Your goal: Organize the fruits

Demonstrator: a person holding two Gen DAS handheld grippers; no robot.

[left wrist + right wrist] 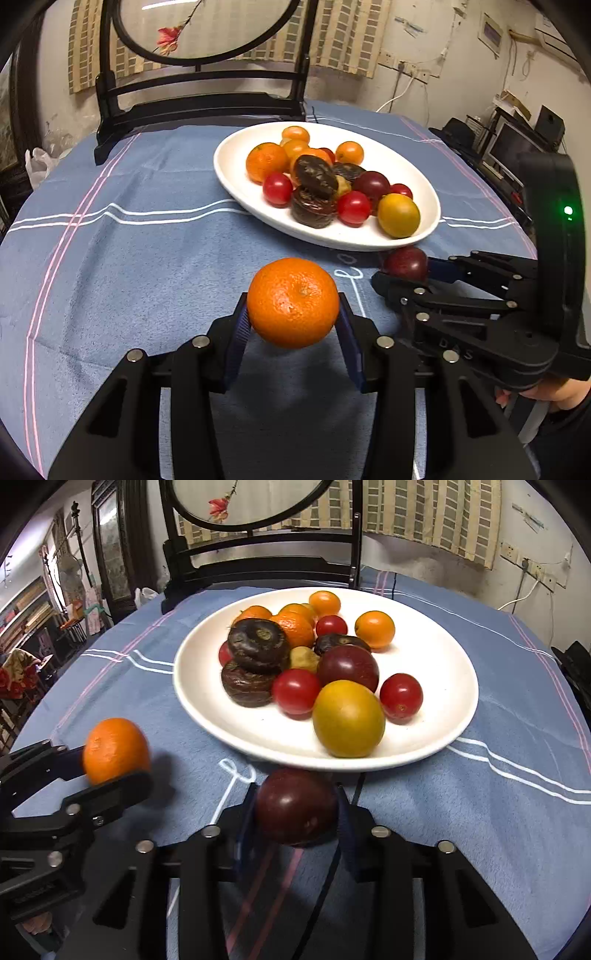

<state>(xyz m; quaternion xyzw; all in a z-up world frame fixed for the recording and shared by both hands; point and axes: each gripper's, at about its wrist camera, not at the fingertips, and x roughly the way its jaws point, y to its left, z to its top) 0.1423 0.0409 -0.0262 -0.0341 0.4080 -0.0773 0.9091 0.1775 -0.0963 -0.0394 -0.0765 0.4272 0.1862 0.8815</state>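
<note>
Mandarin [293, 302] between left claw [293, 325] pads

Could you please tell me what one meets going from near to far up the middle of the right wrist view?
Right gripper shut on the dark purple plum → near rim of the white plate → yellow-green fruit → dark chair behind the table.

An orange mandarin [293, 302], a dark purple plum [297, 806], a white plate [443, 657], and a blue tablecloth [129, 258] with white and pink stripes.
</note>
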